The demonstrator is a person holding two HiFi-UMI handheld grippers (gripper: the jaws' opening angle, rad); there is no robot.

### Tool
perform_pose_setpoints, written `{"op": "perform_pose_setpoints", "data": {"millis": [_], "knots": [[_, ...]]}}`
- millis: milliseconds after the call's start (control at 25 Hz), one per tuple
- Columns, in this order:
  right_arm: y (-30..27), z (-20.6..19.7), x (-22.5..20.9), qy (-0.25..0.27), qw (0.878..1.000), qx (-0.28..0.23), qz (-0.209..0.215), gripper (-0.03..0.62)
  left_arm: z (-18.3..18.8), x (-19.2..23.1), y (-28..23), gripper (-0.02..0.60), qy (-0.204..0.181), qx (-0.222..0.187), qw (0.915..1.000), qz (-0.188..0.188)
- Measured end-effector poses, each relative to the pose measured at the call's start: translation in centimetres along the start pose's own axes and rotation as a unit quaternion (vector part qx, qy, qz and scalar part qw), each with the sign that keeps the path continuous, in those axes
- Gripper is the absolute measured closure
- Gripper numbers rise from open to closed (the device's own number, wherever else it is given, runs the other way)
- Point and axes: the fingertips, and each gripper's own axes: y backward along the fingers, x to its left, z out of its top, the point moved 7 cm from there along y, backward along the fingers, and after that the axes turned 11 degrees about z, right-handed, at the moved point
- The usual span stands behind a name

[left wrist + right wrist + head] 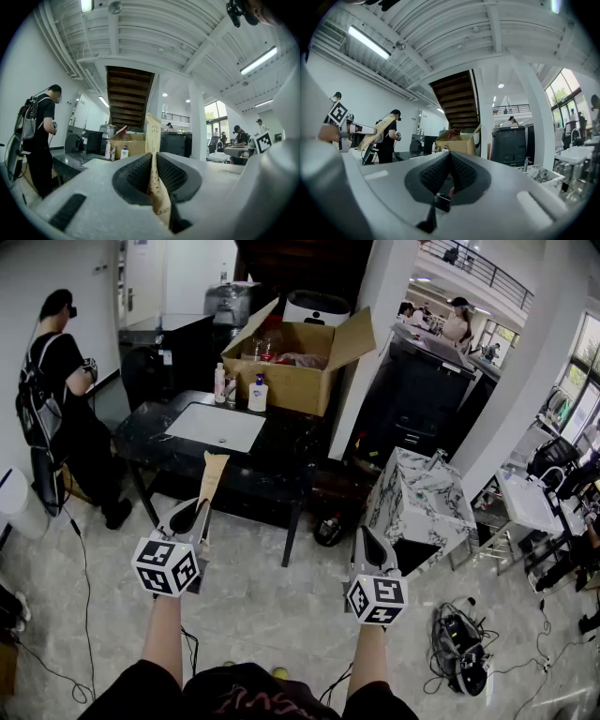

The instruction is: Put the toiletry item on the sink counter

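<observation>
— Holding what, the left gripper [194,518]?
— A tan tube [212,474], pinched tight, not yet at the sink counter [150,437] at twelve o'clock. A cardboard box [292,381] and bottles [258,393] stand there, and a person [58,381] is at ten. The right gripper [373,545] is closed and empty. Only the left gripper view shows the tube's red print [154,185].

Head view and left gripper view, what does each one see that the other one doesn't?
Only the head view shows the cable bundle on the floor and the holder's forearms. Only the left gripper view shows the ribbed white ceiling and its strip light. Both show the tan packet pinched in the left gripper, the cardboard box and the person in black.
</observation>
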Motion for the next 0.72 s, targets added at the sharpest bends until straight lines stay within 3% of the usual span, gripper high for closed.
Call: {"op": "perform_pose_setpoints", "data": {"millis": [720], "knots": [[0.4, 0.8, 1.3, -0.003, 1.0, -0.009, 0.009, 0.592, 0.3, 0.4, 1.2, 0.551, 0.006, 0.0, 1.0, -0.004]]}}
